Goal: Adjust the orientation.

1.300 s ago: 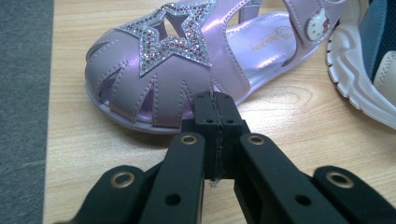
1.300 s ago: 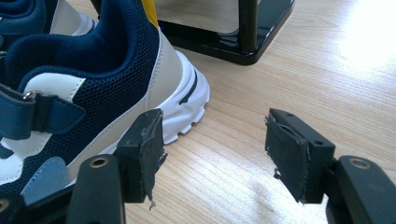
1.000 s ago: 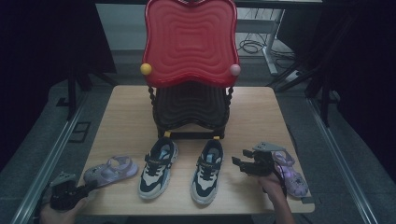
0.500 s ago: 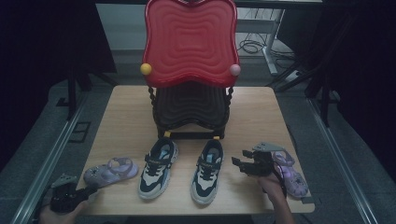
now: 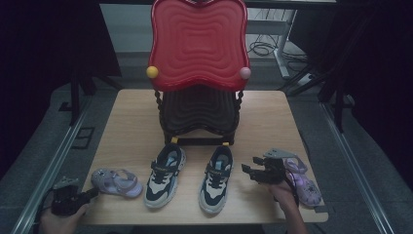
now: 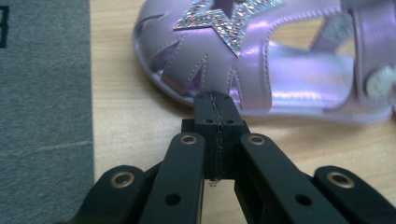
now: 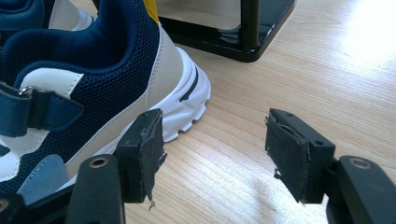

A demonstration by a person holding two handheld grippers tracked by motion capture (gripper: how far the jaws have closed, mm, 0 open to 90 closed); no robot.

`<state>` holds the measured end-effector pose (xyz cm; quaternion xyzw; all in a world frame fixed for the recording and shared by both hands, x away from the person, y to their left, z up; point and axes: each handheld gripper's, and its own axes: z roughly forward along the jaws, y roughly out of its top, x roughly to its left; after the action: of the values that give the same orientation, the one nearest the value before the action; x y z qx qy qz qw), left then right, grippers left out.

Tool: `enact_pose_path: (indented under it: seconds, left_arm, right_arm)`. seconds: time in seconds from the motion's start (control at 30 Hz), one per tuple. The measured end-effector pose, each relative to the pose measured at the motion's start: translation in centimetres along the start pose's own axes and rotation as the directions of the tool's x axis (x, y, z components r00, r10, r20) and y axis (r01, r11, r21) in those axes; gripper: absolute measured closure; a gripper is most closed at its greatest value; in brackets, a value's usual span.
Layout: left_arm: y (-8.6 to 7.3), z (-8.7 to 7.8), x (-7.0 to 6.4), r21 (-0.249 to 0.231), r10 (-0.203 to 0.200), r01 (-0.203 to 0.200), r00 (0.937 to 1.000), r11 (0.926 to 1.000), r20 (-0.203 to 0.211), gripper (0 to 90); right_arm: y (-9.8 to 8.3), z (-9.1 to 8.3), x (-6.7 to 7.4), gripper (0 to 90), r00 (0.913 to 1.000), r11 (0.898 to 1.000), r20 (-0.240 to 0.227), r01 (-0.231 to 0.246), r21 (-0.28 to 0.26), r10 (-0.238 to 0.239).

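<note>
Left gripper closed, right gripper agape

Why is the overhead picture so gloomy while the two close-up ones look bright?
High view: dim, dark surroundings, soft detail on the red wavy plastic chair back. Left gripper view: evenly lit, sharp lilac glitter-star sandal. Right gripper view: white glare on the light wooden tabletop, navy mesh sneaker crisp.

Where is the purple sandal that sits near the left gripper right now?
In the high view the purple sandal lies near the table's front left corner, left of the sneakers, with the shut left gripper at its toe.
</note>
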<state>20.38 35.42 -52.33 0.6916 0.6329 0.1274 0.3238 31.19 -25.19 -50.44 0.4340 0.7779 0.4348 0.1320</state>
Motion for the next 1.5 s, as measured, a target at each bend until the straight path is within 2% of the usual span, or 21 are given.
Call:
enact_pose_path:
  seconds: [0.1, 0.4, 0.8, 1.23, 1.5]
  left_arm:
    - [0.4, 0.4, 0.6, 0.005, 0.000, 0.000, 1.0000, 1.0000, -0.003, 90.0]
    - [2.3, 1.5, 1.6, 0.014, 0.014, -0.014, 0.9995, 0.9998, 0.028, 90.0]
    - [4.2, 2.6, 2.4, 0.020, 0.030, -0.031, 0.9979, 0.9993, 0.057, 90.0]
    - [5.8, 3.6, 2.3, 0.034, 0.058, -0.060, 0.9955, 0.9976, 0.075, 90.0]
    - [6.4, 4.1, 2.4, 0.035, 0.061, -0.065, 0.9935, 0.9973, 0.096, 90.0]
  right_arm:
    - [0.0, 0.0, 0.0, 37.2, 1.0000, 1.000, -0.001, 0.000, 0.000, 0.000]
    - [-0.1, 0.0, -0.1, 37.3, 1.0000, 1.000, 0.003, -0.007, 0.003, 0.007]
    - [-0.2, 0.1, -0.1, 37.3, 1.0000, 1.000, 0.005, -0.007, 0.007, 0.007]
    - [-0.2, 0.2, -0.2, 37.3, 1.0000, 1.000, 0.004, -0.009, 0.007, 0.009]
    - [-0.3, 0.2, -0.2, 37.3, 0.9999, 1.000, 0.007, -0.010, 0.008, 0.009]
